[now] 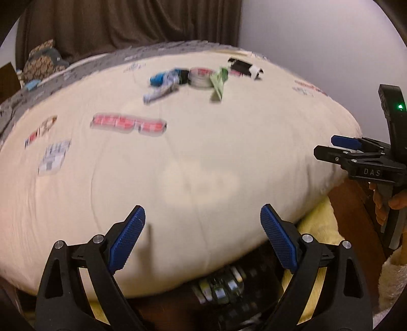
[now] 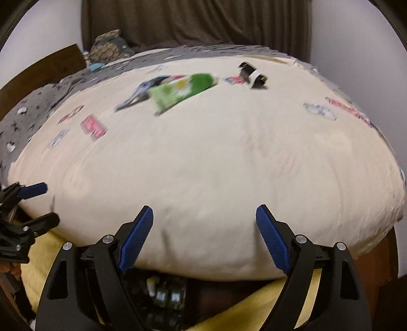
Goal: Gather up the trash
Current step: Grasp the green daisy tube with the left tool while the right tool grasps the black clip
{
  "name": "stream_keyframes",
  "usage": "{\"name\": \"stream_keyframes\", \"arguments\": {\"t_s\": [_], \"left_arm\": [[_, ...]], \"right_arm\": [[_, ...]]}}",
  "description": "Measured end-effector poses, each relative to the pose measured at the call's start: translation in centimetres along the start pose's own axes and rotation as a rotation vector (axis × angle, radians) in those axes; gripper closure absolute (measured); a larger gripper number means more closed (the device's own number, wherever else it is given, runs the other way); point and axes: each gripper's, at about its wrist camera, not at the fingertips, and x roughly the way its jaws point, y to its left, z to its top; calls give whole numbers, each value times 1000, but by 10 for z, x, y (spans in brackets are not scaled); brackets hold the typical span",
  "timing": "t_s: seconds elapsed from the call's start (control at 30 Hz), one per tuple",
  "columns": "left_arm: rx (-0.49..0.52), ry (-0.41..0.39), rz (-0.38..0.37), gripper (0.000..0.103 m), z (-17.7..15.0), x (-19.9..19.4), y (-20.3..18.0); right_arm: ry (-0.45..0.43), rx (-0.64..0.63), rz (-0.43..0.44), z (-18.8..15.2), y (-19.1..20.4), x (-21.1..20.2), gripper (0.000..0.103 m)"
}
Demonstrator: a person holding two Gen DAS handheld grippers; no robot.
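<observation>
Trash lies far across a cream bedspread (image 1: 203, 157). A green wrapper (image 1: 218, 82) (image 2: 182, 90), a round tape-like roll (image 1: 201, 77), a blue and white wrapper (image 1: 162, 81) (image 2: 138, 95) and a black and white item (image 1: 245, 67) (image 2: 253, 73) sit near the far side. My left gripper (image 1: 202, 216) is open and empty over the near edge of the bed. My right gripper (image 2: 204, 216) is open and empty, also at the near edge. Each gripper shows in the other's view, the right one (image 1: 328, 147) and the left one (image 2: 48, 203). Both views are blurred.
Printed labels on the bedspread include a red one (image 1: 128, 124) (image 2: 92, 127). A grey patterned blanket (image 2: 38, 101) and a pillow (image 2: 109, 47) lie at the far left. A dark curtain (image 2: 195, 23) hangs behind. A yellow blanket (image 2: 45, 259) and dark container (image 2: 162, 298) are below.
</observation>
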Motion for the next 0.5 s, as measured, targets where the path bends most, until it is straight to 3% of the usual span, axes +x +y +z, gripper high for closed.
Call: {"name": "stream_keyframes", "arguments": {"t_s": [0.13, 0.5], "left_arm": [[3, -18, 6, 16, 37, 22, 3], [19, -5, -72, 16, 139, 99, -1]], "right_arm": [[-13, 32, -36, 34, -24, 11, 19], [-38, 48, -128, 132, -60, 69, 19]]}}
